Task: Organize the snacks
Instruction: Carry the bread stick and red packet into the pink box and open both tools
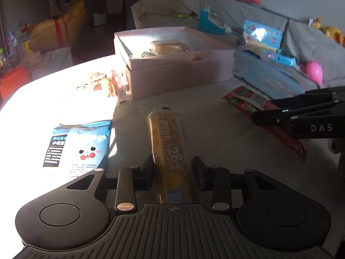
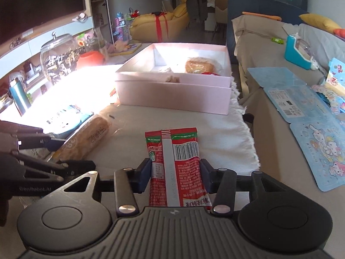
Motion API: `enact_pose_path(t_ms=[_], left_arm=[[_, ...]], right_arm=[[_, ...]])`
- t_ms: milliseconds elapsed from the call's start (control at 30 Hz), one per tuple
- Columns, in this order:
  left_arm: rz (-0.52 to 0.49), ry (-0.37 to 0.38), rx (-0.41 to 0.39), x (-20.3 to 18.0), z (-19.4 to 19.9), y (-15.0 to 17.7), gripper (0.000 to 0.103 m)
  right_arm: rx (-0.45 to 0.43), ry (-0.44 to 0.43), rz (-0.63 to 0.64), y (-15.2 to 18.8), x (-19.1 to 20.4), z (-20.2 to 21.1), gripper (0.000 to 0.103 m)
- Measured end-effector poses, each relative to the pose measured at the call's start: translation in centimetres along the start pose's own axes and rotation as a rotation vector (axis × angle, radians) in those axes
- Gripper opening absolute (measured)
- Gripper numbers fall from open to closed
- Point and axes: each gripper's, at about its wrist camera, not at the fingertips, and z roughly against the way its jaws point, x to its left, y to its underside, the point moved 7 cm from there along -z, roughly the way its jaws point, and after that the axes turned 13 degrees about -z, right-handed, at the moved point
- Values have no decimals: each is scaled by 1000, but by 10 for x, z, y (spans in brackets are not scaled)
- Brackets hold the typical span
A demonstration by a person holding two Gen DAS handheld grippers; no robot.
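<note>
A long bread roll in a clear wrapper lies on the pale table, and my left gripper is shut on its near end. From the right wrist view the same roll runs out of the left gripper. My right gripper is shut on a red snack packet, barcode side up. That packet also shows in the left wrist view, sticking out past the right gripper. Behind stands an open pink box with a wrapped bun and other small snacks inside.
A blue packet with a cartoon face lies left of the roll, another snack bag sits in glare near the box. A glass jar stands at the far left. Blue cartoon card sheets and a pink egg lie on the sofa at right.
</note>
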Motion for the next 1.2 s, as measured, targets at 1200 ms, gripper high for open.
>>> enact_pose_path(t_ms=[1200], left_arm=[[180,-5,-44,203,-127,-118,40]], right_arm=[[-39,-39,-70,-160,26,-96,71]])
